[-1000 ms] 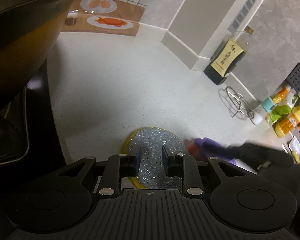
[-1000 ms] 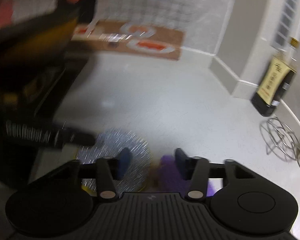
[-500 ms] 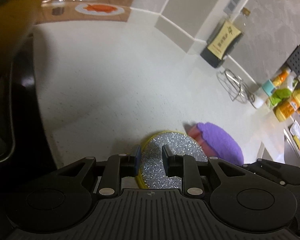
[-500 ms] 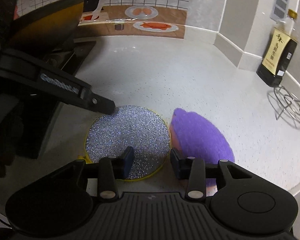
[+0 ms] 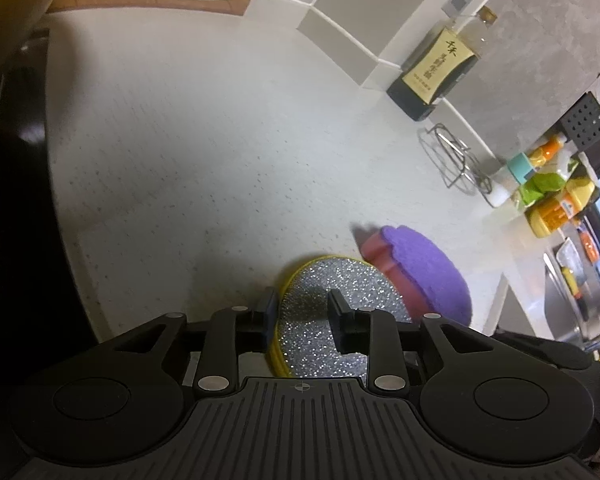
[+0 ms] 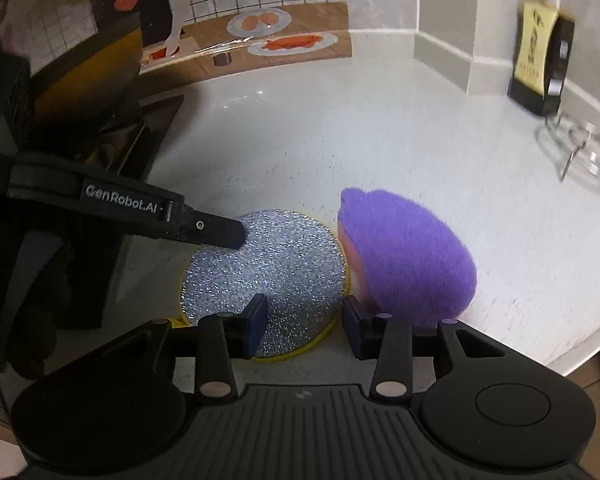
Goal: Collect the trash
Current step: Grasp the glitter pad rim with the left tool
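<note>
A round silver glitter scrub pad with a yellow rim lies flat on the white counter. A purple-topped pink sponge rests against its right side. My left gripper straddles the pad's left edge. Its jaws are opening, with that edge between them and no pad pressing on it. In the right wrist view one left finger reaches in over the silver pad. My right gripper stands open over the pad's near edge, with the purple sponge just right of it.
A dark sauce bottle stands by the wall corner, a wire trivet beside it. Several condiment bottles crowd the far right near a sink. A black stove with a pan borders the left. The counter edge runs close on the right.
The left jaws have spread wider around the silver pad's edge. My right gripper has slid left and rolled, from over the purple sponge to over the silver pad.
</note>
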Available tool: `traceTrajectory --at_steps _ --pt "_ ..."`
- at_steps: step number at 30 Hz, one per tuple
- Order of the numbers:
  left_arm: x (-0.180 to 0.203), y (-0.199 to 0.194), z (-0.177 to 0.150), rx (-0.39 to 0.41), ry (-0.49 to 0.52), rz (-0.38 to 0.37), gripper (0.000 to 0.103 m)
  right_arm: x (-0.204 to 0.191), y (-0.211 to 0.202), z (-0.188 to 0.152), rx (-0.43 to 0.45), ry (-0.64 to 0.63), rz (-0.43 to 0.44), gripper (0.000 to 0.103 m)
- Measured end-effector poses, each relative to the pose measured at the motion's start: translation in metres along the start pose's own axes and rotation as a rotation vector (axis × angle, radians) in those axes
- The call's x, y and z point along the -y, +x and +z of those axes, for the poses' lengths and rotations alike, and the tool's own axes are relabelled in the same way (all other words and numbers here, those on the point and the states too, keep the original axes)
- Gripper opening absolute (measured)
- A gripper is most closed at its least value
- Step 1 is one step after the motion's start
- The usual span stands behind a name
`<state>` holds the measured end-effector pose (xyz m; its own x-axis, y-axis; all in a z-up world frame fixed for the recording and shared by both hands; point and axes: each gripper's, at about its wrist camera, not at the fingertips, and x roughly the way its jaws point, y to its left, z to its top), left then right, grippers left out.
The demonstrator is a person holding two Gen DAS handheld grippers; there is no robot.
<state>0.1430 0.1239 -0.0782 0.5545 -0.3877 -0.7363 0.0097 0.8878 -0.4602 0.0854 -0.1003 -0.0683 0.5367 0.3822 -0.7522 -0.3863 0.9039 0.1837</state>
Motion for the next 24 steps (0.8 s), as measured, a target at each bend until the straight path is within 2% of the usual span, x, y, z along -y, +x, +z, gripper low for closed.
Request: traceTrajectory --at_steps 3,11,24 --pt "0.001 0.000 -0.001 -0.014 -0.018 -0.024 0.036 0.006 -0.001 -0.002 -0.008 0.038 0.023 0.041" --pt "0.019 -0.013 -0.004 -0.023 0.001 -0.091 0.037 0.009 -0.007 -0.008 -0.006 0.052 0.008 0.044" --pt "0.062 -0.025 -0.012 -0.036 0.129 -0.162 0.037 0.032 -0.023 -0.027 0.009 0.102 0.020 0.049"
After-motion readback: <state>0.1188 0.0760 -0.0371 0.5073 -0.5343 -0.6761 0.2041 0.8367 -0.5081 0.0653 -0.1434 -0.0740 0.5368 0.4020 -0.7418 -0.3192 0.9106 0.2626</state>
